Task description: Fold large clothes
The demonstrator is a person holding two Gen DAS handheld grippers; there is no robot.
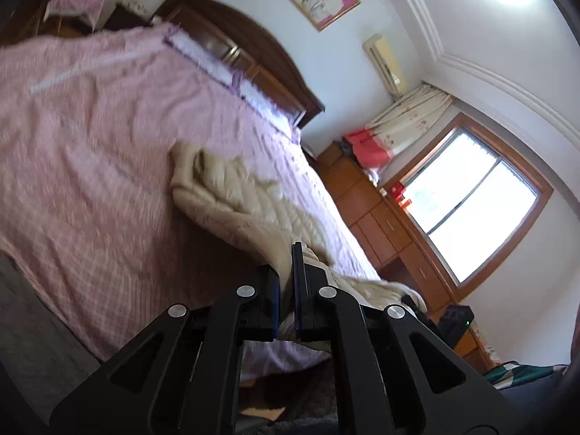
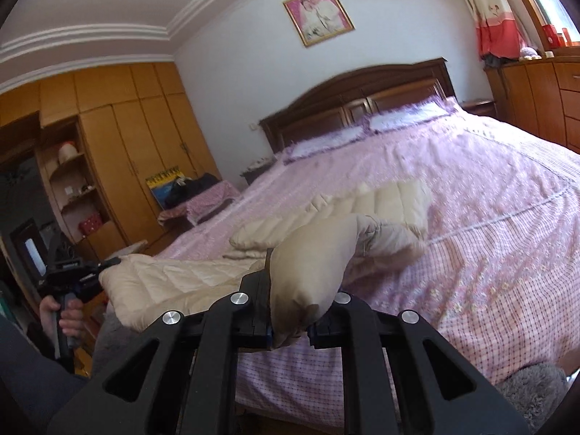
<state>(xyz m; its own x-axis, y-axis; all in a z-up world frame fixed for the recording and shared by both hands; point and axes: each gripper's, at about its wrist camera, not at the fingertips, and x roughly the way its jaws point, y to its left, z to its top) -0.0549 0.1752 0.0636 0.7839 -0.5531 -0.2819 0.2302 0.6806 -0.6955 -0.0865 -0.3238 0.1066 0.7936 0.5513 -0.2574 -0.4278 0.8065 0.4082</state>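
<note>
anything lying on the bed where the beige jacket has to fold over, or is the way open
Nothing visible blocks it. Both the left gripper and right gripper already clamp the beige jacket, and the pink bedspread beyond it carries only pillows up at the headboard.

The jacket (image 2: 362, 210) lies on the bed (image 2: 489, 217), stretching from the near foot edge toward the middle. Its near end hangs off the bed's edge between the two grippers: the left gripper (image 2: 108, 264) holds it at the left, the right gripper (image 2: 290, 311) grips a bunched fold at the front. In the left wrist view the left gripper (image 1: 286, 286) closes on the jacket (image 1: 232, 195) at the bed's (image 1: 90, 145) near corner. Two pillows (image 2: 362, 130) lie at the head, against the headboard (image 2: 355, 87). A framed picture (image 2: 318, 14) hangs on the wall above the headboard. The wardrobe (image 2: 127, 116) stands left of the bed, a dresser (image 2: 536, 94) right of it, under the window (image 1: 471, 203)
</note>
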